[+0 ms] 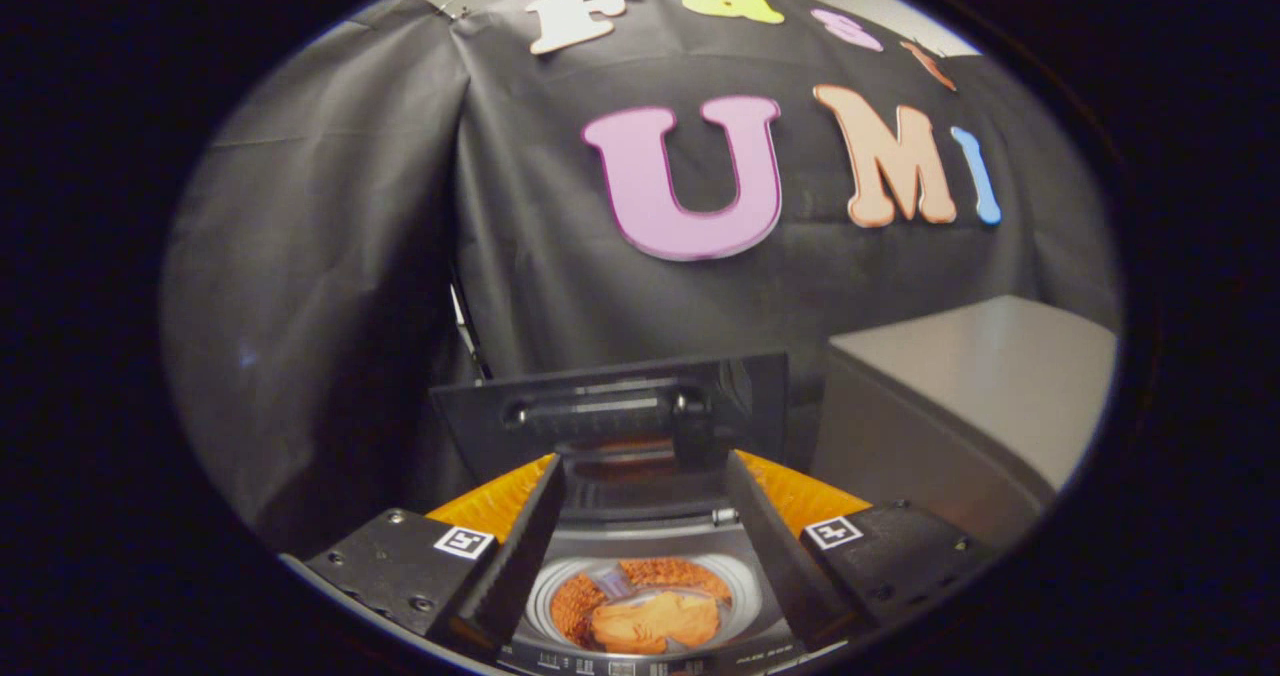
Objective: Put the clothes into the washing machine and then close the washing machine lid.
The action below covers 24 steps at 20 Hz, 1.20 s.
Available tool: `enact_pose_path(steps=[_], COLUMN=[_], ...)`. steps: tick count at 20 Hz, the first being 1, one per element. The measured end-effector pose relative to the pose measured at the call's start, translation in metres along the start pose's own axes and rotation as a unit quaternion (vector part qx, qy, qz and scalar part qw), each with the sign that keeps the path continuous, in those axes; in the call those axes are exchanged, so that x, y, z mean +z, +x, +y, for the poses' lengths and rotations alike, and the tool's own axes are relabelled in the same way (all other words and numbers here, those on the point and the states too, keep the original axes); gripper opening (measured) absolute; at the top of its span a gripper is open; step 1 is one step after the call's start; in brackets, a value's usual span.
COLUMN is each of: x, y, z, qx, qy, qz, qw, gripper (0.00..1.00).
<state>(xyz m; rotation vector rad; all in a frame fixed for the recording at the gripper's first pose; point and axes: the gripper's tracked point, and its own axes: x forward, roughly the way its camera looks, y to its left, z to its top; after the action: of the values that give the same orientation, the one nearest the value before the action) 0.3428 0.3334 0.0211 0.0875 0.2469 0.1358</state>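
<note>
In the drum (pixel 640 596), clothes (pixel 655 621) crumpled, axis unclear.

Orange clothes (pixel 655 618) lie in the washing machine (pixel 640 541) drum, lid (pixel 610 411) raised.

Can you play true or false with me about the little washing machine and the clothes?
1. The orange clothes are already inside the round drum of the small toy washing machine. True.
2. The washing machine's dark flat lid is shut. False: it stands upright behind the drum, so the machine is open.
3. The gripper is squeezing the clothes. False: its fingers are spread apart above the drum and hold nothing.
4. A plain grey box stands beside the washing machine. True.
5. The clothes are blue. False: they are orange.
</note>
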Motion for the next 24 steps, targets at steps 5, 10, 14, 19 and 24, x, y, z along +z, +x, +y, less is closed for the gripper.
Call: enact_pose_path(steps=[5, 10, 14, 19, 24], x=[0.067, 0.106, 0.100, 0.072, 0.039], y=[0.021, 0.060, 0.105, 0.143, 0.172], z=[0.012, 0.023, 0.041, 0.058, 0.056], qx=[0.016, 0.017, 0.027, 0.025, 0.006], qy=[0.002, -0.012, -0.040, -0.064, -0.065], qz=[-0.069, -0.127, -0.132, -0.107, -0.065], qw=[0.997, 0.992, 0.990, 0.992, 0.996], gripper=[0.97, 0.96, 0.96, 0.97, 0.97])
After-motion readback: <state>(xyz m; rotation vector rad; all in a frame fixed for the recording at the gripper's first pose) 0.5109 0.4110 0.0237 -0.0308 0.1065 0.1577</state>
